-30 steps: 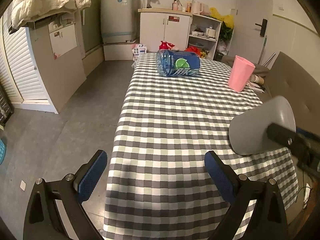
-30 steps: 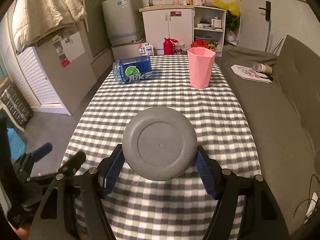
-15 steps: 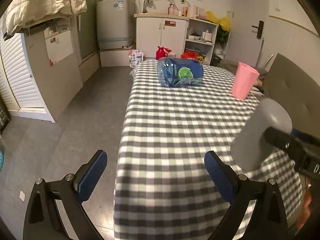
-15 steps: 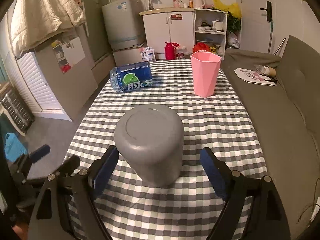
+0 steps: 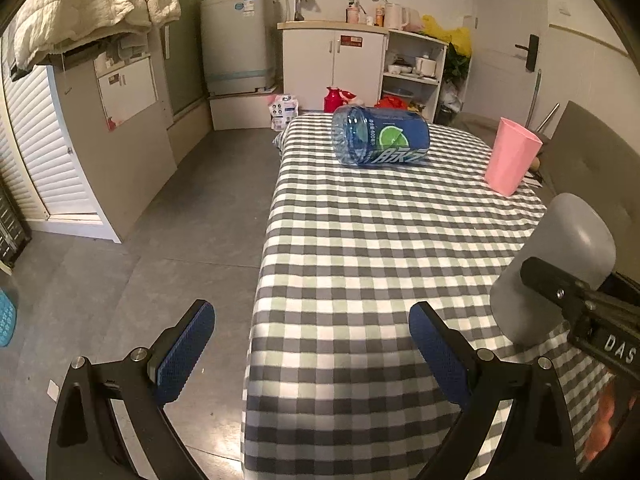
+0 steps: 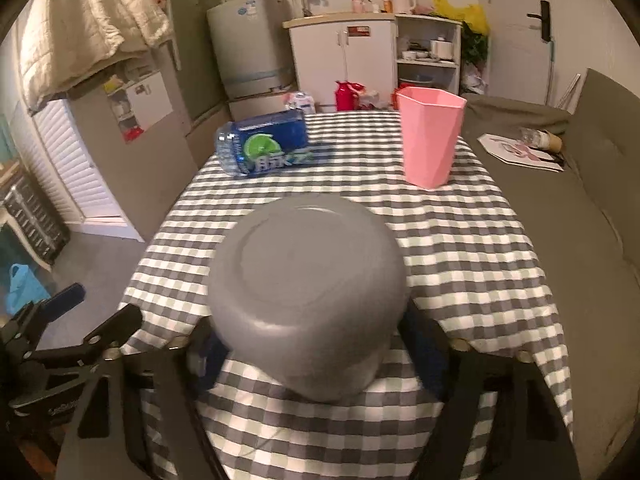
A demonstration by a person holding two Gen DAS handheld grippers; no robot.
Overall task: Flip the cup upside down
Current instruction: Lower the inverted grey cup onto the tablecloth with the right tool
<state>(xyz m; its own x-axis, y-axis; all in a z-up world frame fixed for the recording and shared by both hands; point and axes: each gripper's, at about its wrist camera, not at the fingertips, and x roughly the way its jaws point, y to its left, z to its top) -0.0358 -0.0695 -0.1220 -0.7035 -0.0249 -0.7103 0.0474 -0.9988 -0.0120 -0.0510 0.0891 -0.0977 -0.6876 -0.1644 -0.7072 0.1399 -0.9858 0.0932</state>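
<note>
A grey cup [image 6: 308, 296] is held bottom-up between the fingers of my right gripper [image 6: 316, 356], its flat base tilted toward the camera. It also shows at the right of the left wrist view [image 5: 556, 268], mouth down at the checked tablecloth [image 5: 360, 248]; whether it touches the cloth I cannot tell. My right gripper is shut on it. My left gripper [image 5: 312, 356] is open and empty at the table's near left corner, left of the cup.
A pink cup [image 6: 430, 140] stands upright at the far right of the table. A blue bottle [image 6: 264, 148] lies on its side at the far left. A grey sofa [image 6: 592, 208] runs along the table's right side. Cabinets [image 5: 332, 64] stand beyond.
My right gripper has turned the grey cup from lying sideways to bottom-up and lowered it toward the table. My left gripper has drawn back a little toward the near edge.
</note>
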